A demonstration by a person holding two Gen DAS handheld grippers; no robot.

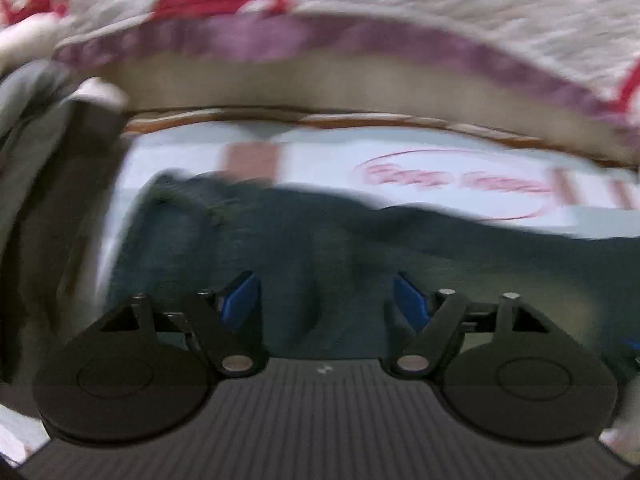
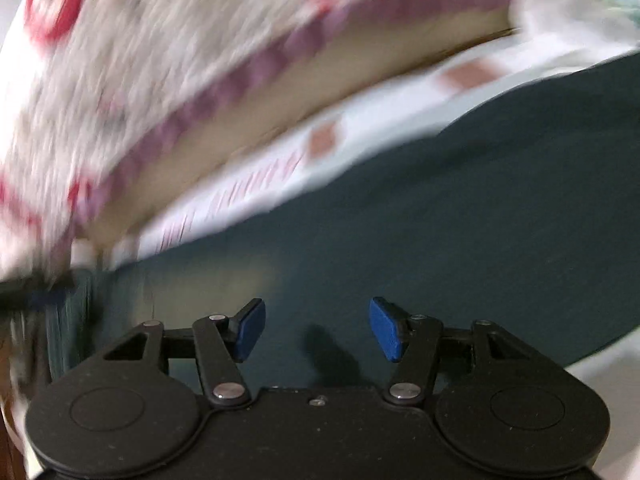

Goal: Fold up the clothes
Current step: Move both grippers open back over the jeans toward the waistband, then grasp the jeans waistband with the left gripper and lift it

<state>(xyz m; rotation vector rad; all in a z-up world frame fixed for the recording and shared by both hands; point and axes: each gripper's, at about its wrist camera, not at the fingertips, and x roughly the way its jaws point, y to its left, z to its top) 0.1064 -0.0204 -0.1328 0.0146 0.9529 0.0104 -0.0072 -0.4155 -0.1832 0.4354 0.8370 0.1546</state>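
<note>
Both views are smeared with motion blur, so fine detail is lost. In the left wrist view, a grey, upright blurred shape [image 1: 36, 184] fills the left edge; what it is cannot be told. The left claw [image 1: 326, 300] stands open, its blue pads [image 1: 240, 300] well apart with nothing between them, above a dark teal garment [image 1: 360, 264]. The garment lies spread on a white sheet printed with pink squares and a pink oval logo [image 1: 452, 180]; its left end is bunched and uneven, and its far edge runs across the sheet below the logo. Beyond the sheet's far edge is a floral cover in white, red and purple [image 1: 320, 36], with a purple band along its near border.

In the right wrist view, the same floral cover [image 2: 140, 80] fills the upper left, slanting across. Below it the white printed sheet [image 2: 280, 176] runs as a diagonal strip. The dark teal garment [image 2: 440, 220] covers the centre and right, lying flat and smooth. The right claw [image 2: 318, 328] is open too, blue pads [image 2: 384, 328] parted and empty, over the garment without gripping it.
</note>
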